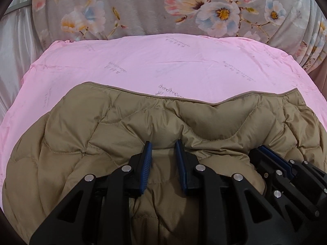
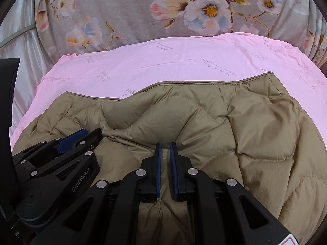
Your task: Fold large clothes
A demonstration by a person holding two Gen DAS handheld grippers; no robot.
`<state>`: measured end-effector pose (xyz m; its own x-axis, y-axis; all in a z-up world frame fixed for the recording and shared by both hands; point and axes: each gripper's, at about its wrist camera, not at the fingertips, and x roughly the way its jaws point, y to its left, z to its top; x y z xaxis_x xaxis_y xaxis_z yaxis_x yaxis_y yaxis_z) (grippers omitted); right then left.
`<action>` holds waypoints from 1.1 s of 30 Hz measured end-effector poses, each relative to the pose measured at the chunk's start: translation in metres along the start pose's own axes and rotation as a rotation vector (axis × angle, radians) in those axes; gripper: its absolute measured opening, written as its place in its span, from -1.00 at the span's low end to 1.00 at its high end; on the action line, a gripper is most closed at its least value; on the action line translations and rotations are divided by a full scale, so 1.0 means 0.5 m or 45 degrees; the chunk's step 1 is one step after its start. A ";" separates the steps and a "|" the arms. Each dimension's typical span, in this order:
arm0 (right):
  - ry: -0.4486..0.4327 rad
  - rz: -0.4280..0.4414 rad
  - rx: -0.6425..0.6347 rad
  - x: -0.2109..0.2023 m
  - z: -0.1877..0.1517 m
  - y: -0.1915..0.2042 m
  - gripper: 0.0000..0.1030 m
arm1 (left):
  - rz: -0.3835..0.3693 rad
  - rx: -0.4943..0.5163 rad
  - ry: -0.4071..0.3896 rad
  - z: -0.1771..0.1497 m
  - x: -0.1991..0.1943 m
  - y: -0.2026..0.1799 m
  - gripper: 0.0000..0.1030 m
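A tan quilted jacket (image 1: 143, 126) lies spread on a pink sheet (image 1: 143, 65) printed with faint script. The left tool (image 1: 163, 145) has a bunched fold of the jacket pinched between its blue-padded fingers (image 1: 148, 159). The right tool (image 1: 273, 157) sits just beside it, on the same fabric. Behind, a grey floral blanket (image 1: 143, 6) rises

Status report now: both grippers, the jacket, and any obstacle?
Left gripper and right gripper: fingers each pinching a fold of the jacket. Jacket bunched on the pink sheet. Nothing in the way.
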<state>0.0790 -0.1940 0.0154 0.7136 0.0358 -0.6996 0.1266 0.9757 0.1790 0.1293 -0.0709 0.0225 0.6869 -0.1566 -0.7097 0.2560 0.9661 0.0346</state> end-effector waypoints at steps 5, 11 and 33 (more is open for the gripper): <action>0.001 0.010 0.006 0.001 0.002 -0.001 -0.78 | 0.006 0.014 -0.003 0.001 0.001 -0.001 -0.55; -0.017 0.073 0.045 -0.049 -0.005 -0.001 -0.73 | -0.061 -0.045 -0.001 -0.009 -0.048 0.027 -0.40; -0.009 0.112 -0.071 -0.099 -0.124 0.057 -0.75 | 0.008 0.023 -0.077 -0.123 -0.121 0.032 -0.29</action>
<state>0.0048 -0.1543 0.0123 0.7252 0.1208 -0.6778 0.0243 0.9794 0.2006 0.0500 -0.0333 0.0227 0.7282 -0.1634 -0.6656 0.2635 0.9633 0.0518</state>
